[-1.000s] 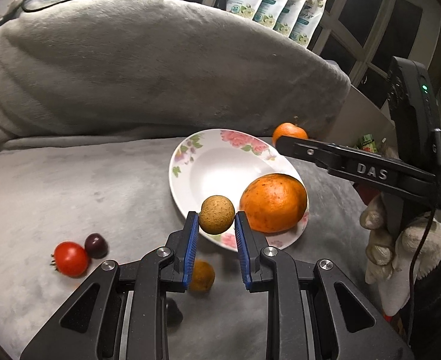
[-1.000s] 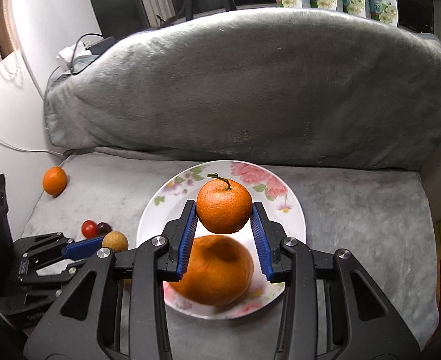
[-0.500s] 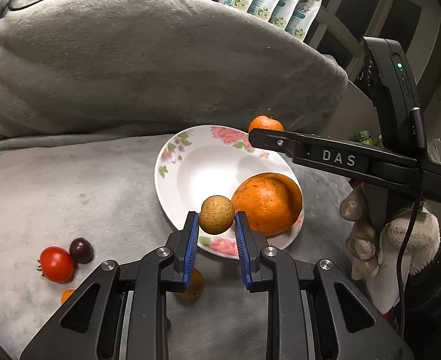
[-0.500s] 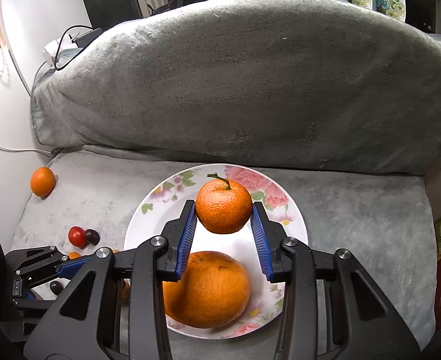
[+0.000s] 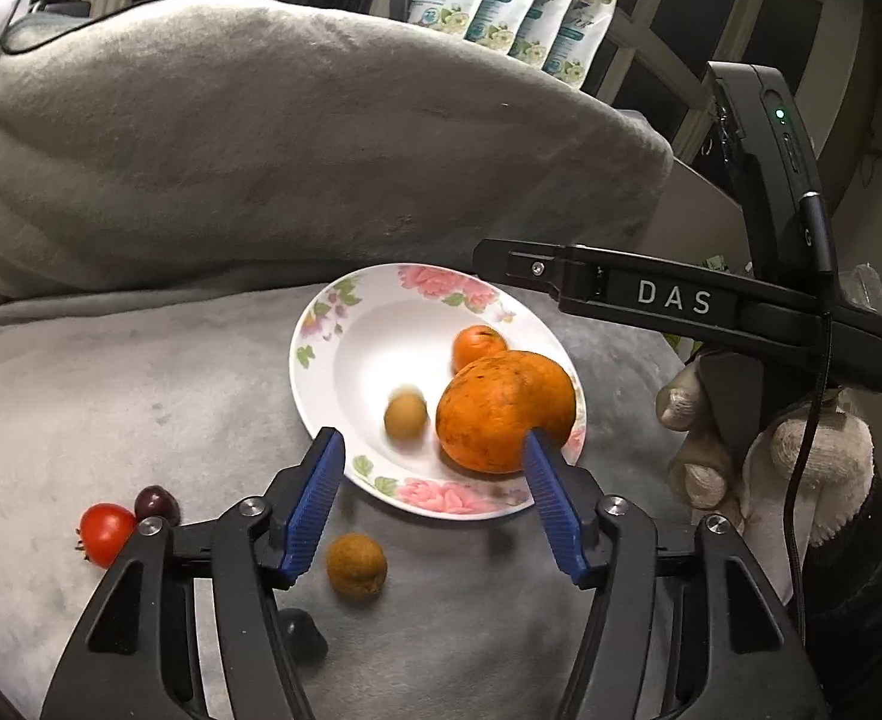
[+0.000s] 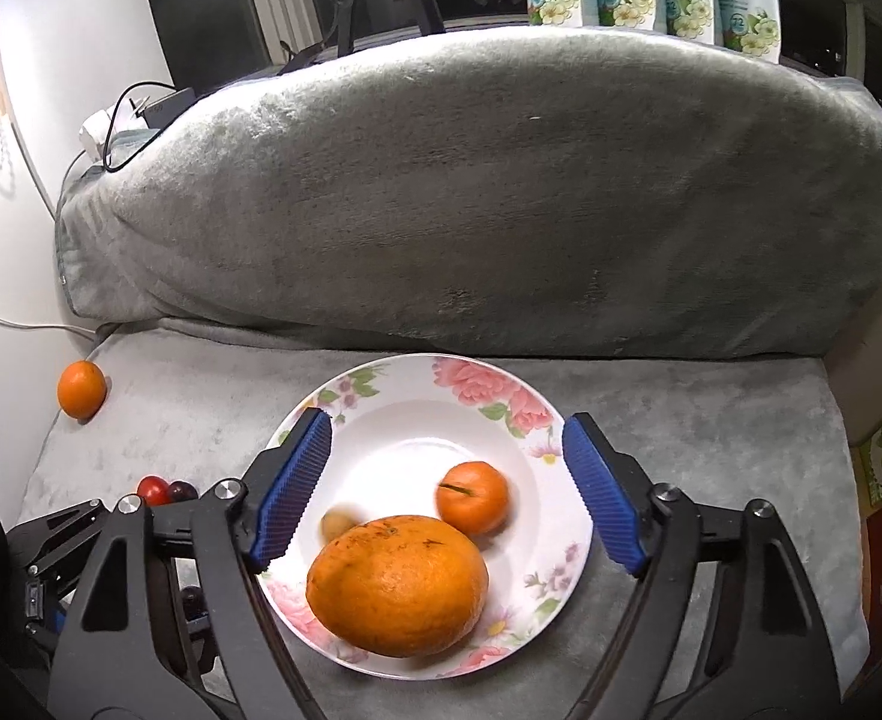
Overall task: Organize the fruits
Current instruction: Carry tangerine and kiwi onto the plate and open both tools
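Right tool (image 6: pixel 447 486) view only: stray orange (image 6: pixel 81 389)

Black tongs (image 5: pixel 429 498), blue ribbed pads, silver screws, "DAS" lettering; white knit glove (image 5: pixel 801 468).

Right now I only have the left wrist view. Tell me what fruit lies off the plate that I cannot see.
Observer: One small round orange fruit lies on the grey plush blanket close to the white wall, far left in the right wrist view.
Operator: Report the right tongs from their own camera.
Observer: The right tongs are opening, with nothing between the ribbed blue pads. Below them, the small stemmed mandarin lies loose on the white flowered plate.
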The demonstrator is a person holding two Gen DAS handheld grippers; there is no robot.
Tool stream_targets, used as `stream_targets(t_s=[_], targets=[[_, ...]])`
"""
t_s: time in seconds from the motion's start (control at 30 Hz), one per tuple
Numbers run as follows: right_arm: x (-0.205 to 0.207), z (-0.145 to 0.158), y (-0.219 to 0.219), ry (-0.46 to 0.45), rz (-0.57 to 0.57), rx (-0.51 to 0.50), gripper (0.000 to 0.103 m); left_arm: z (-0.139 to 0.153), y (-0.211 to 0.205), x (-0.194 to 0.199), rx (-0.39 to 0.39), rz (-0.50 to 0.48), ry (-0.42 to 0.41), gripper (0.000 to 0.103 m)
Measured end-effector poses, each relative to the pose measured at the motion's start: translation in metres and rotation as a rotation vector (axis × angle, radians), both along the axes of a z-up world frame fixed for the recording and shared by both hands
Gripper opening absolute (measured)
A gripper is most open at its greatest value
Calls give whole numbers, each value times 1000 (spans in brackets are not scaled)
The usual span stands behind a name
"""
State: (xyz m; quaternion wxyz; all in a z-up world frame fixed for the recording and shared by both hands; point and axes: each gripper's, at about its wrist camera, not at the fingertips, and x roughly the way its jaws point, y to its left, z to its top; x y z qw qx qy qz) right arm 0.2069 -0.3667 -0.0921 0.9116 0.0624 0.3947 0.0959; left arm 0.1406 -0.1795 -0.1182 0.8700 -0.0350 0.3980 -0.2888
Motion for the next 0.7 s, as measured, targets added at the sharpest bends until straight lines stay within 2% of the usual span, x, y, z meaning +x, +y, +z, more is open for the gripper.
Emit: stream_targets(t_s=[0.17, 0.27, 0.7], targets=[[-4, 2, -2, -3, -15, 5, 83, 2, -2, -1, 8, 2, -7, 65], [-8, 5, -4, -15, -24, 12, 91, 3, 1, -4, 6, 8, -10, 65], [-36, 26, -2, -71, -35, 43, 91, 12, 31, -13, -22, 54, -22, 65]])
